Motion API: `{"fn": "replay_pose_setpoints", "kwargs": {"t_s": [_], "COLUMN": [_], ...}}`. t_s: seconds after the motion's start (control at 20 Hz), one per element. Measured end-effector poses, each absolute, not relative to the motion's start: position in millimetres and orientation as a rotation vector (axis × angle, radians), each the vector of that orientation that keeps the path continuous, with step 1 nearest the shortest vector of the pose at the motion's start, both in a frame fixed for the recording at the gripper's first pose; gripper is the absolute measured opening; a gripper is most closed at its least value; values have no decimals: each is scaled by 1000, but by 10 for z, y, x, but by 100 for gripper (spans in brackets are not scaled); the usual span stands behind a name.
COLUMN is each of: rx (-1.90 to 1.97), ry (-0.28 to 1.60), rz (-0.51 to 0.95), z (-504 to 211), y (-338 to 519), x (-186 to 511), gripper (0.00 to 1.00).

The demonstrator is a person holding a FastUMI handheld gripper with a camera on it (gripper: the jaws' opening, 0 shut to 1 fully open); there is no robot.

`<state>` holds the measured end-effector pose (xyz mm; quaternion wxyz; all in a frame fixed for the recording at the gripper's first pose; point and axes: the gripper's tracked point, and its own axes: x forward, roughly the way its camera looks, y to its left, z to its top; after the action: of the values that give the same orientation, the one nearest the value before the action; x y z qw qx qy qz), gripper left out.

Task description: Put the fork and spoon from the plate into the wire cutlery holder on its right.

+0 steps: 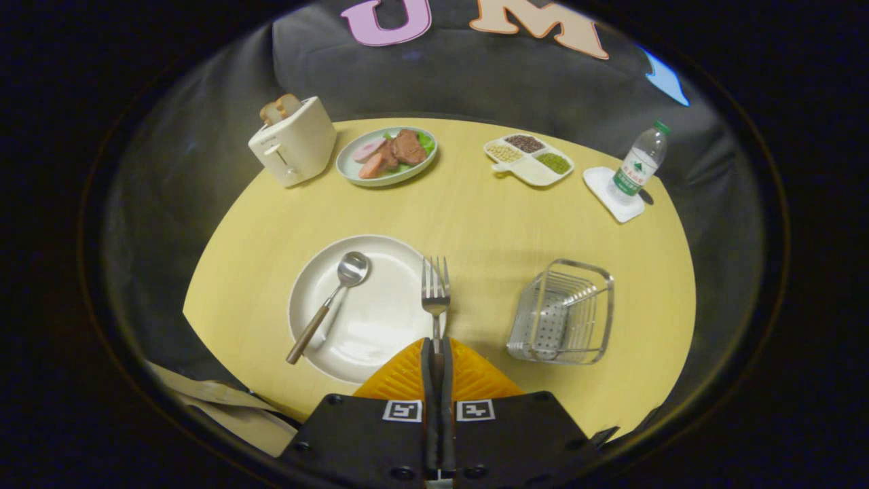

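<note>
Fingers (438,353) nearly closed, clamped on the fork (435,288) handle; tines point ahead over the plate (380,326) rim. Spoon (333,299) lies on the plate. Wire cutlery holder (563,312) stands right, on the desk (489,217).

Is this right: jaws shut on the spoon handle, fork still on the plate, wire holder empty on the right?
Swapped. In the gripper view the gripper is shut on the fork handle; the spoon lies on the plate. The wire cutlery holder on the right is empty, as you said.
</note>
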<state>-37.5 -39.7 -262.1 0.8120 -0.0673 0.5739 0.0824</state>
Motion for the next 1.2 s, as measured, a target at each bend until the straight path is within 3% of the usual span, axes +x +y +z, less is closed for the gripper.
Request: {"fn": "replay_pose_setpoints", "kwargs": {"t_s": [0.6, 1.2], "rx": [-102, -85], "ry": [1209, 1240], "rz": [8, -40], "z": [-2345, -2522], "y": [-1255, -1455], "x": [-327, -318], "gripper": [5, 9]}}
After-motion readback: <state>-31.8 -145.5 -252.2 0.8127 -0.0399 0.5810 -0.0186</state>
